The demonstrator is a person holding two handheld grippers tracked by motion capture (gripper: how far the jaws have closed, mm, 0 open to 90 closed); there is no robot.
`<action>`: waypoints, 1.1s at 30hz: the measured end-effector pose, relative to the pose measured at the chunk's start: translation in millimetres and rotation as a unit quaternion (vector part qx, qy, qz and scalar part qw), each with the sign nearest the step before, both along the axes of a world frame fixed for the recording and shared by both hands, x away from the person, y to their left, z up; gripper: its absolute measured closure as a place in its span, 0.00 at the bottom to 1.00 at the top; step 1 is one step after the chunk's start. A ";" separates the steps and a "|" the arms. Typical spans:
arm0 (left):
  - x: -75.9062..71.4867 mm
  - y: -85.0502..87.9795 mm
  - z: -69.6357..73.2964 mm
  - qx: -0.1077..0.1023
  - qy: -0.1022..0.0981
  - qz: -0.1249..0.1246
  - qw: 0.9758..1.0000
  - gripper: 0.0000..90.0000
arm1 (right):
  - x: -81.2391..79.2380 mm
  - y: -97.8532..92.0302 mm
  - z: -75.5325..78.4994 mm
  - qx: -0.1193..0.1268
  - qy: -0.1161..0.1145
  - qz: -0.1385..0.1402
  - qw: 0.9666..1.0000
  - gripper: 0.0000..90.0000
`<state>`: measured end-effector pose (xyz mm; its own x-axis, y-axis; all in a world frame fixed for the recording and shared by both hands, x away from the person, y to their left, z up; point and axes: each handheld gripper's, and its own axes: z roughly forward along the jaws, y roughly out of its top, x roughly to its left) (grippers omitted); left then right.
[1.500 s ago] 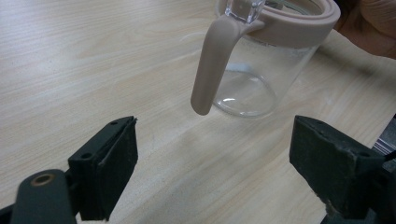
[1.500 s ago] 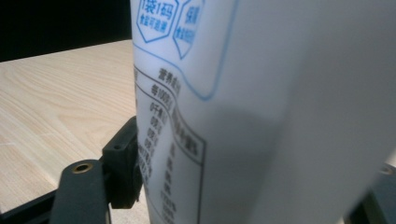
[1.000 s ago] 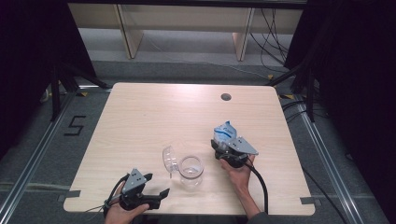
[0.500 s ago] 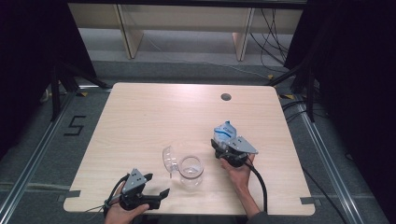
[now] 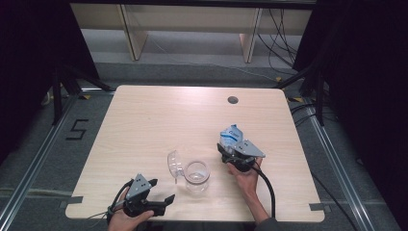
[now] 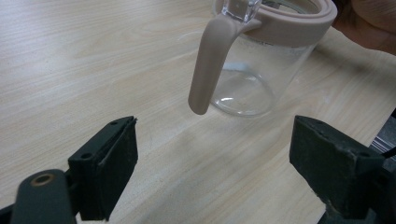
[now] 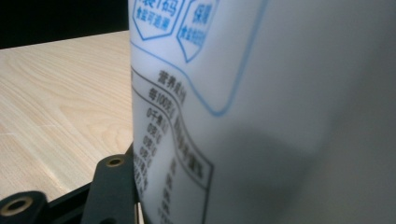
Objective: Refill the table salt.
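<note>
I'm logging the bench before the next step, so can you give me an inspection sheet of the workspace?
Surface: light wooden table, round hole near the far edge.
Job's things: clear glass jar, lid hinged open; white and blue packet.
Clutter: nothing seen.
Grippers: left gripper open, jaws wide, aimed at the jar; right gripper jaws have just been closing, the packet between them.
Cables: black cable trails from the right gripper; loose wires on the floor behind.
Surroundings: grey floor, metal rails, a taped "5", dark curtains.
</note>
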<state>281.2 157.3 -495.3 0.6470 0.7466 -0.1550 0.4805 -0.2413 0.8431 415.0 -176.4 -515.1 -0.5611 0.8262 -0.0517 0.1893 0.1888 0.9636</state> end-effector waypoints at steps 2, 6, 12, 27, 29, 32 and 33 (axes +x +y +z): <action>-1.1 -0.8 -0.1 -0.005 0.007 0.006 1.000 0.17 | 1.6 -0.7 0.1 -0.002 -0.006 0.008 1.000 0.51; -0.9 -0.8 -0.2 -0.006 0.006 0.006 1.000 0.17 | 0.2 0.6 -0.3 -0.002 -0.006 0.000 1.000 0.52; -0.2 -0.9 -0.9 -0.010 0.006 0.006 1.000 0.17 | -3.4 1.9 2.4 -0.028 -0.019 0.000 0.999 0.53; -0.9 -0.3 0.1 -0.007 0.005 0.008 1.000 0.17 | -2.5 -2.8 12.2 -0.034 -0.013 -0.004 0.999 0.54; -0.6 -0.5 -0.2 -0.009 0.005 0.007 1.000 0.17 | -0.7 -5.5 14.8 -0.032 -0.011 0.000 0.999 0.54; -0.5 0.9 0.6 -0.001 0.002 0.005 1.000 0.17 | -2.7 -9.1 17.8 -0.028 -0.009 0.000 1.000 0.54; -0.5 0.9 0.6 -0.001 0.002 0.005 1.000 0.17 | -2.7 -9.1 17.8 -0.028 -0.009 0.000 1.000 0.54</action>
